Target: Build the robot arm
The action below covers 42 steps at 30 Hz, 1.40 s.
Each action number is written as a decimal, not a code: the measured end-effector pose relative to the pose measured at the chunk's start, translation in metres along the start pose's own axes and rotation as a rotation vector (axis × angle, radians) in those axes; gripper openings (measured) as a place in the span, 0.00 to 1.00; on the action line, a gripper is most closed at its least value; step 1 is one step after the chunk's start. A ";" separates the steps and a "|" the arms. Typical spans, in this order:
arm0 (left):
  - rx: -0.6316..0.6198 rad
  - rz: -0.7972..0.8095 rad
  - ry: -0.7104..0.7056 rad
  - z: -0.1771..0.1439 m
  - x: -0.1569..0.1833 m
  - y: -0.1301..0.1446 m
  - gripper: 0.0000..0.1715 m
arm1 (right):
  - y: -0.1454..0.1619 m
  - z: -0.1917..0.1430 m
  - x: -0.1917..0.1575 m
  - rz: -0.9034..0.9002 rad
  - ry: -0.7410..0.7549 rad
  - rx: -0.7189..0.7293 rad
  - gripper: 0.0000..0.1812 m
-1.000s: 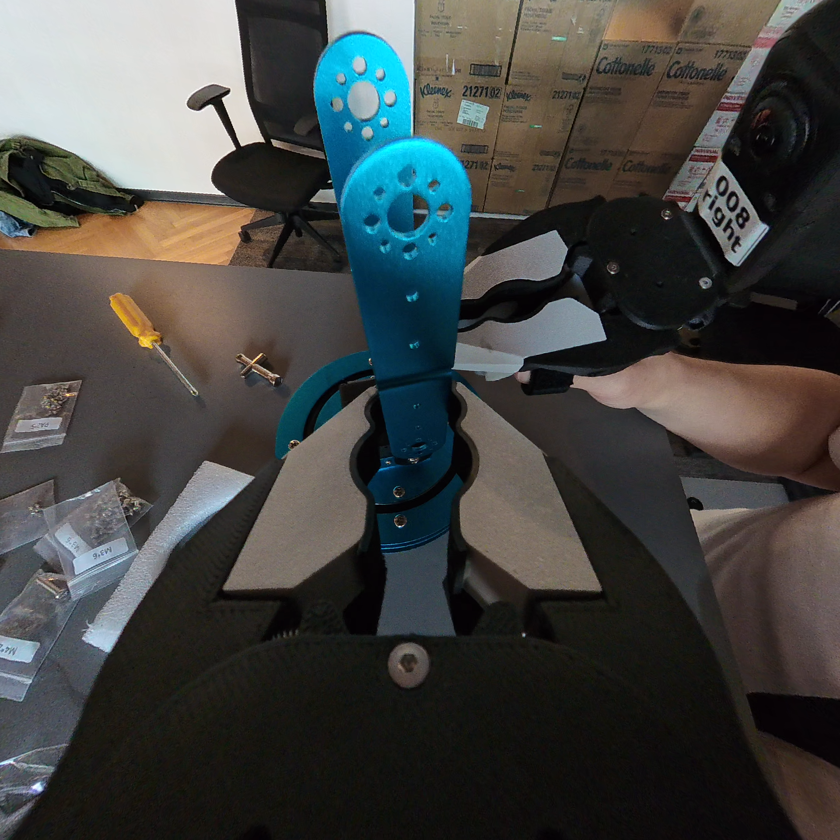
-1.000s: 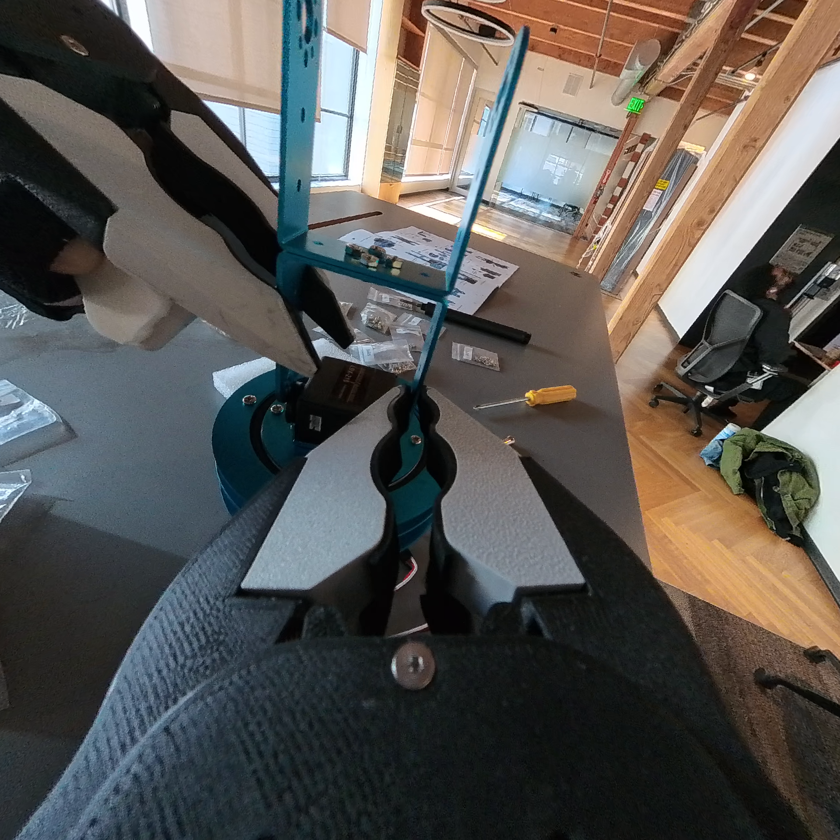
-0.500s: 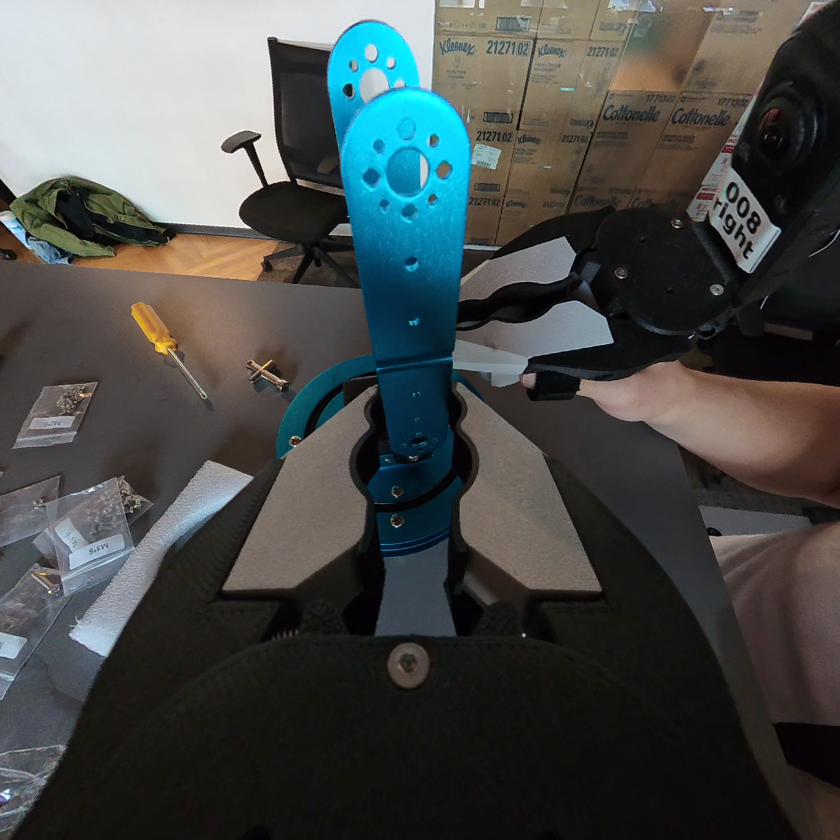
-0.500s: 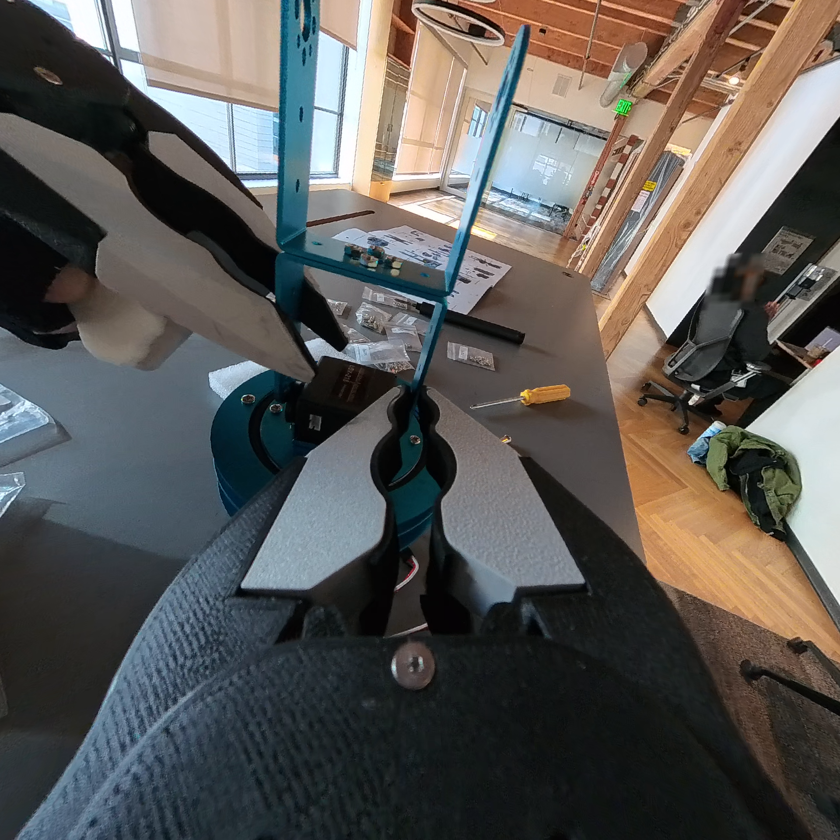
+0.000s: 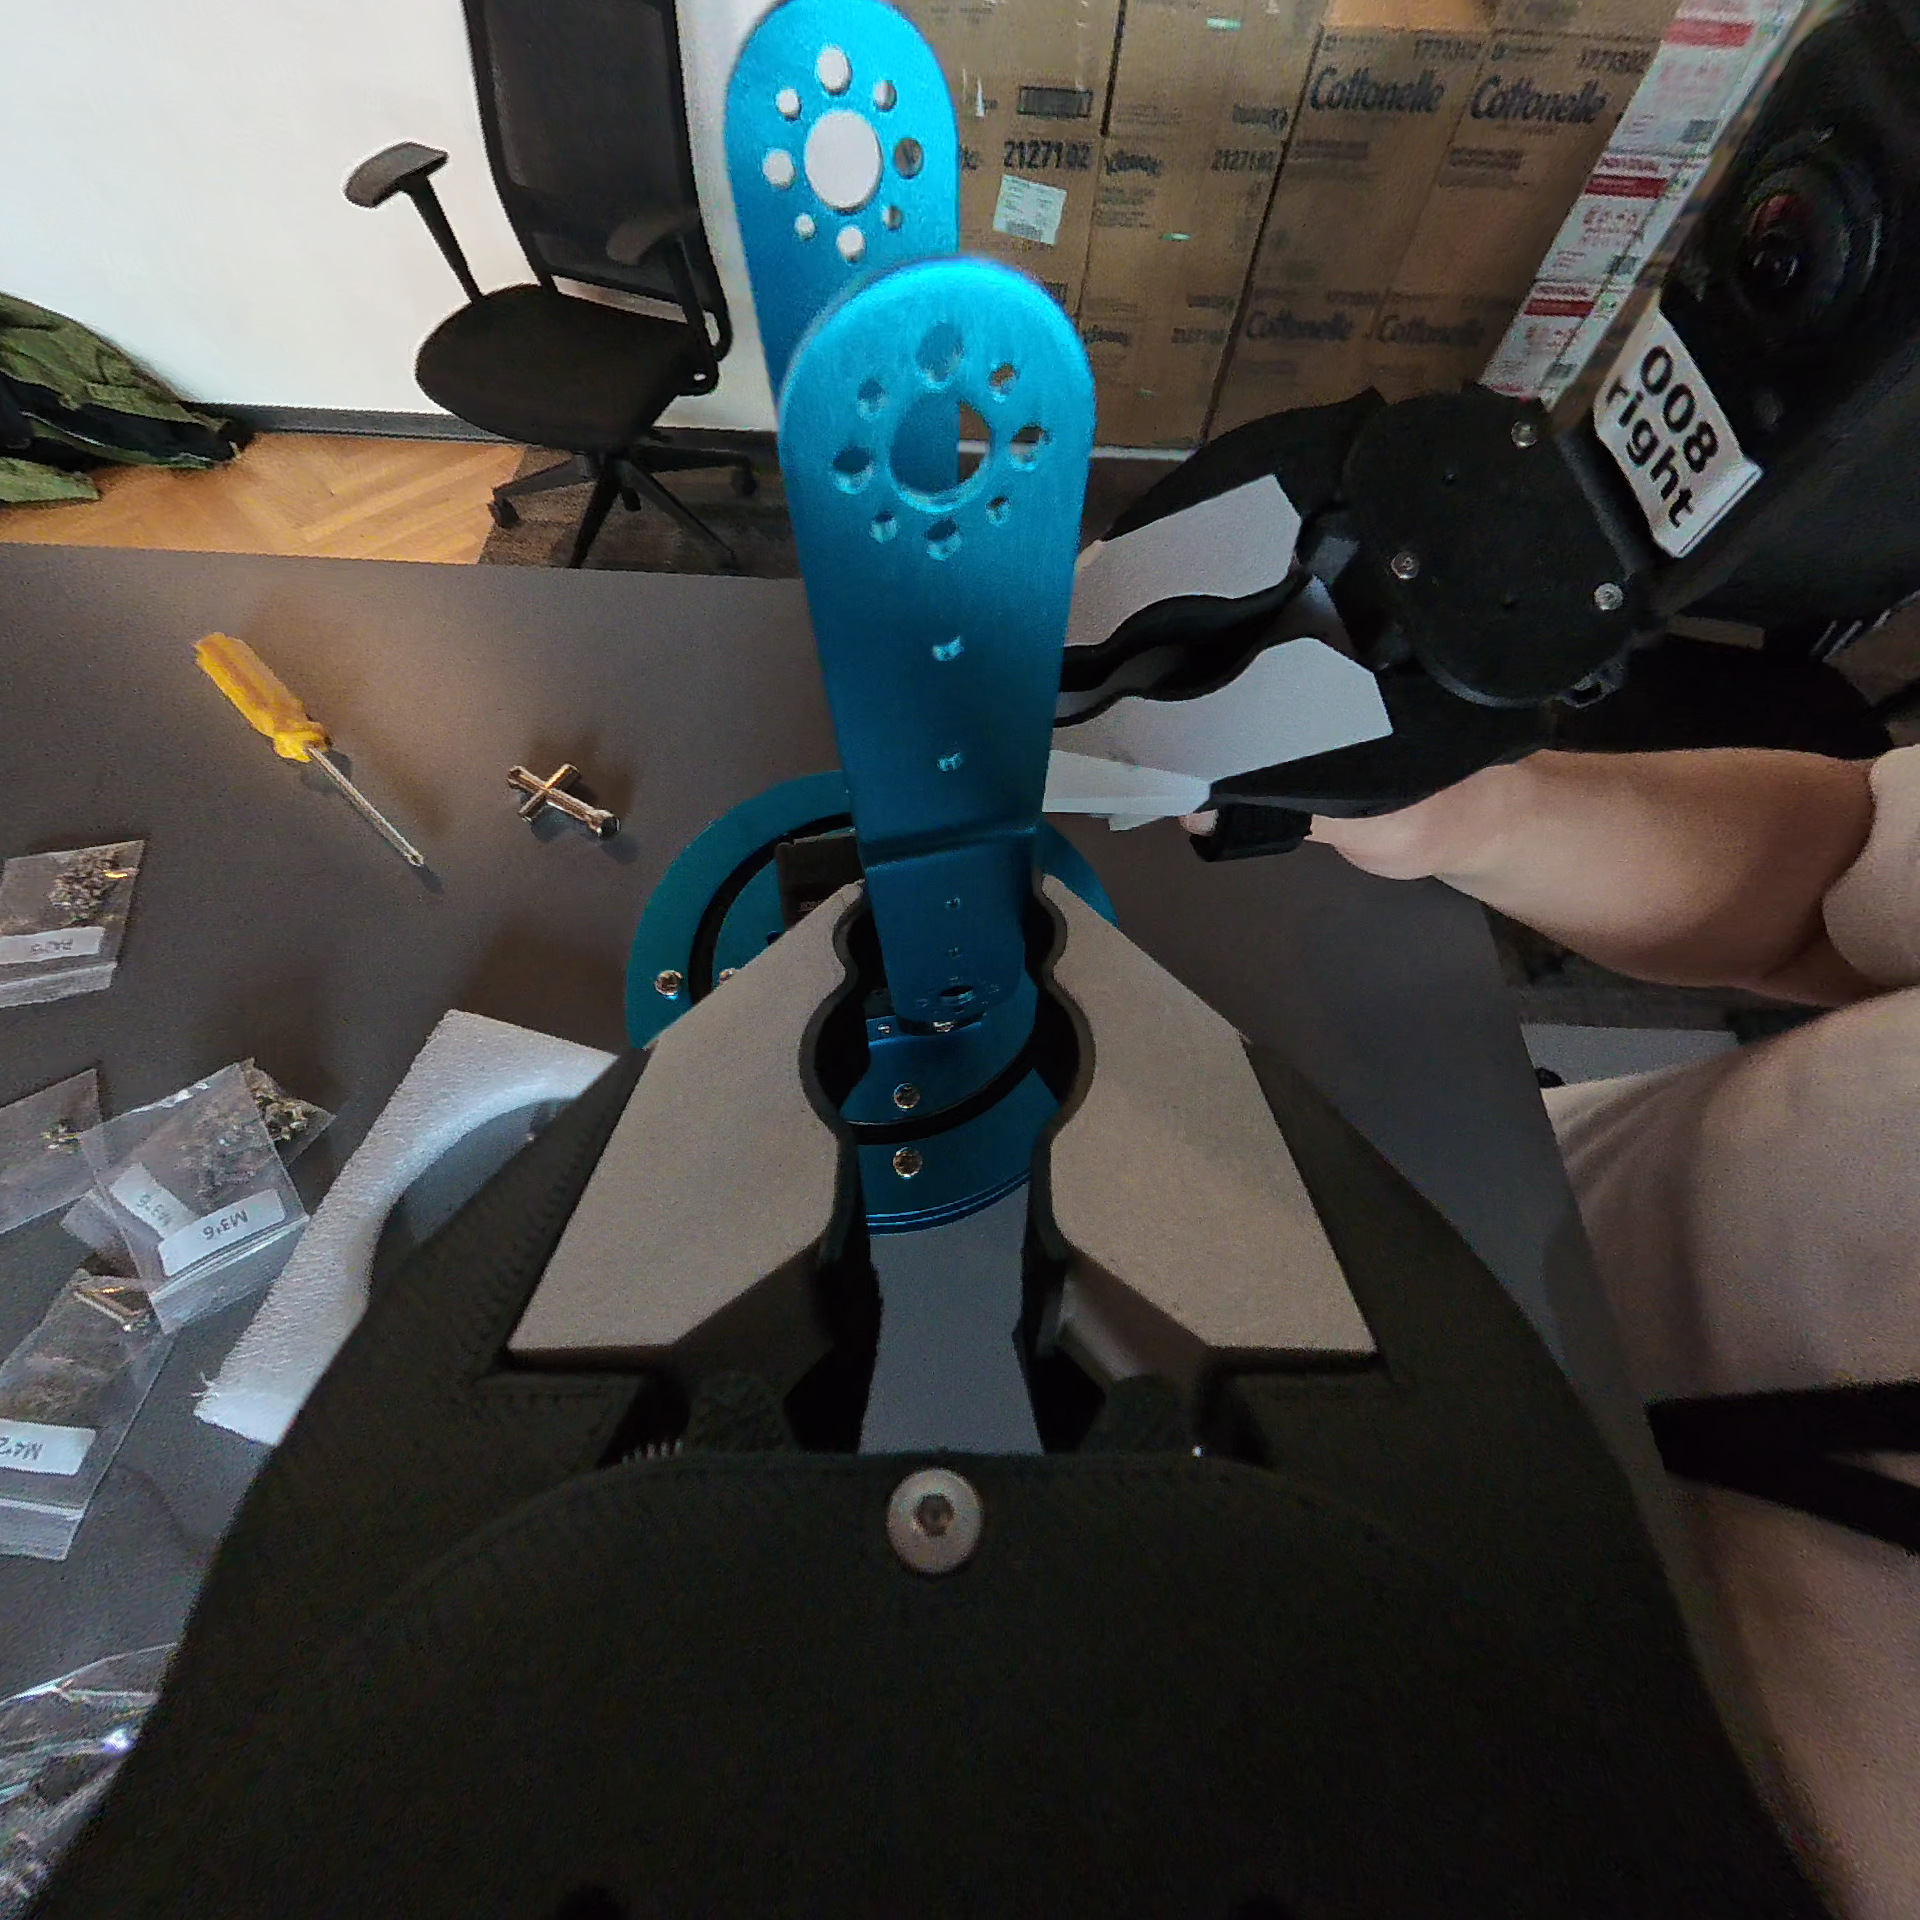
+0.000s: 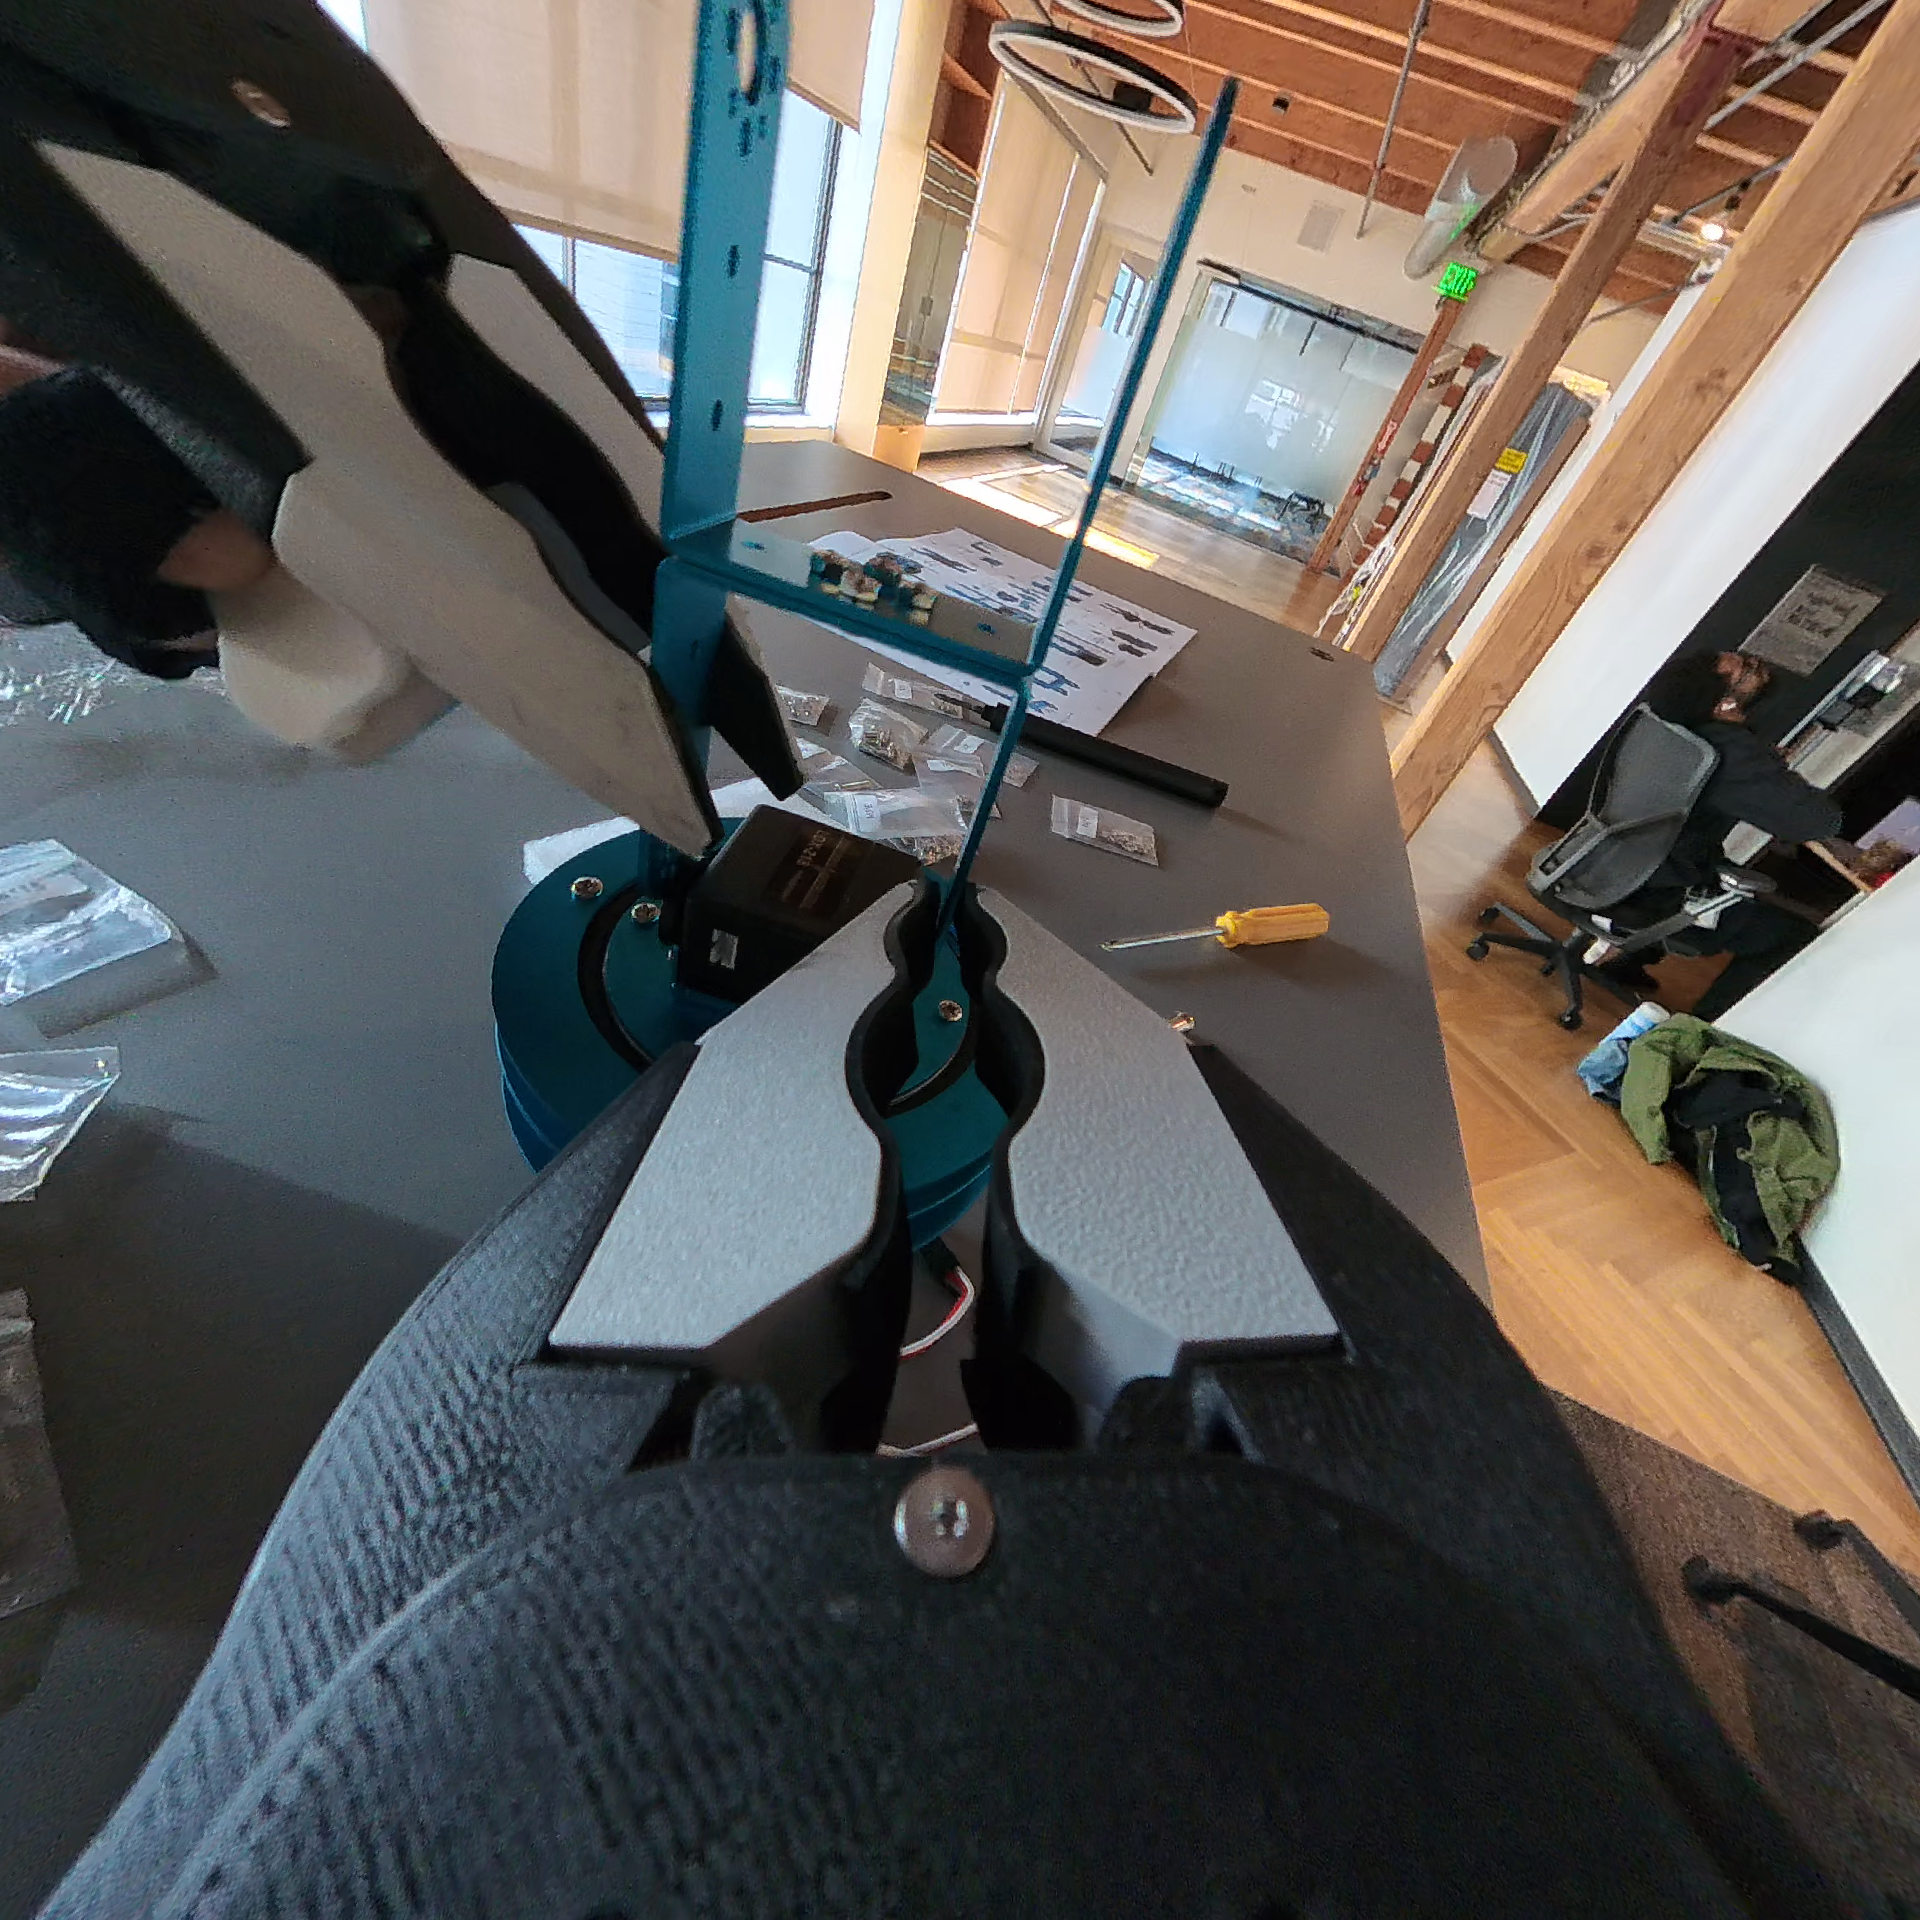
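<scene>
- Clamping the lower end of the near upright of the bracket (image 5: 935,623), the left gripper (image 5: 948,888) has a finger on each edge of the plate, just above the base (image 5: 675,935).
- Pinched on the other upright, the right gripper (image 6: 943,899) has its tips closed on the thin edge-on plate, low down, beside the servo (image 6: 790,883).
- The bracket is a blue U-shape. It stands upright on the round blue base near the middle of the table (image 5: 312,966), with its crossbar above the black servo.
- Both grips sit low on thin metal, so I judge the tall uprights could flex or twist. Equal, gentle pressure from both sides should keep the two plates parallel.
- Any tilt should come from both grippers together; one pulling alone would likely rack the frame or tip the base.
- White and red wires trail under the base in the right wrist view and could snag.
- Farther out lie a cross wrench (image 5: 561,800), a yellow screwdriver (image 5: 265,701), a foam strip (image 5: 343,1226) and bags (image 5: 197,1174) of small hardware, all apart from the base.
</scene>
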<state>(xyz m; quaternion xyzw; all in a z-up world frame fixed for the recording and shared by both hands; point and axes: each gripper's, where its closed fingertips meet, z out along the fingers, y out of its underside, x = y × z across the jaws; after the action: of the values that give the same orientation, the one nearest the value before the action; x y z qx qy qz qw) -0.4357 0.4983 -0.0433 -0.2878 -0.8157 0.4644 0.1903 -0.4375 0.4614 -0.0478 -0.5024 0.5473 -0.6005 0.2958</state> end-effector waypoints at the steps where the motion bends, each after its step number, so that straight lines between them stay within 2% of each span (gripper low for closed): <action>1: -0.004 0.000 0.011 -0.001 0.000 0.001 0.15 | 0.000 0.000 -0.001 -0.009 0.001 0.000 0.01; 15: -0.028 0.010 0.125 -0.011 0.003 0.007 0.15 | -0.003 -0.003 -0.014 -0.023 0.011 0.017 0.02; 20: -0.013 -0.009 0.142 -0.011 0.003 0.006 0.15 | -0.001 -0.004 -0.016 0.011 -0.063 0.042 0.03; 25: -0.011 -0.009 0.136 -0.011 0.003 0.006 0.15 | -0.012 -0.015 -0.010 0.140 -0.278 0.100 0.09; 29: -0.019 0.019 0.118 -0.010 0.003 0.007 0.15 | -0.032 -0.032 0.016 0.166 -0.446 0.174 0.10; 31: -0.024 0.027 0.112 -0.010 0.004 0.007 0.15 | -0.038 -0.032 0.025 0.176 -0.568 0.169 0.14; 36: -0.023 0.034 0.107 -0.010 0.004 0.007 0.15 | -0.038 -0.024 0.005 0.195 -0.984 0.076 0.28; 40: -0.019 0.040 0.110 -0.010 0.004 0.007 0.15 | -0.025 -0.017 -0.022 0.101 -1.187 0.022 0.28; 42: -0.018 0.040 0.111 -0.010 0.004 0.007 0.15 | -0.027 -0.012 -0.030 0.108 -1.232 0.043 0.25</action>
<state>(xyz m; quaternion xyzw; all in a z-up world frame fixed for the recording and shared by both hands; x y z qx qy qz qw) -0.4308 0.5103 -0.0438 -0.3309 -0.8022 0.4440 0.2233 -0.4339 0.4994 -0.0290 -0.7224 0.2885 -0.1948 0.5975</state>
